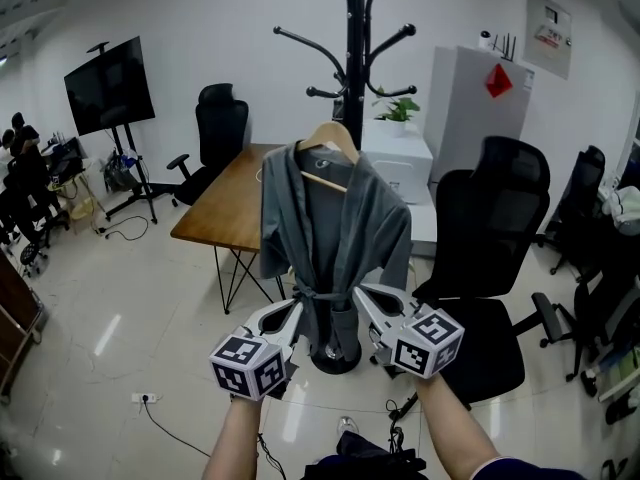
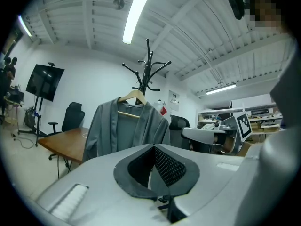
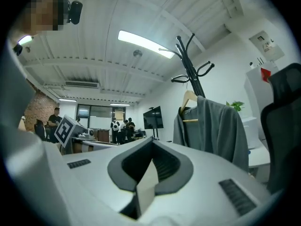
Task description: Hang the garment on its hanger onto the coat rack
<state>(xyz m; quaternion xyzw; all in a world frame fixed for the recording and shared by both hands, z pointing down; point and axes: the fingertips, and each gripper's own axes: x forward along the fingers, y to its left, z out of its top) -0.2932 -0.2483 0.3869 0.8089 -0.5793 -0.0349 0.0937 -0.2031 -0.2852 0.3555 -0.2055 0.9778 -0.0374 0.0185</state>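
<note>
A grey robe point(image 1: 335, 233) hangs on a wooden hanger point(image 1: 330, 138) whose hook is up at the black coat rack point(image 1: 354, 48); I cannot tell which prong carries it. The robe's belt is tied at the waist. Both grippers are held low in front of it, a short way off and not touching it. My left gripper point(image 1: 296, 308) is shut with nothing between its jaws. My right gripper point(image 1: 362, 292) is also shut and empty. The left gripper view shows the robe point(image 2: 127, 126) ahead, above the closed jaws. From the right gripper view, the robe point(image 3: 216, 126) is at the right.
A wooden table point(image 1: 225, 203) stands left of the rack, with a black chair point(image 1: 220, 128) behind it. A large black office chair point(image 1: 495, 238) is close on the right. A white cabinet point(image 1: 475, 98) and a screen on a stand point(image 1: 110, 86) line the back. People are at the far left.
</note>
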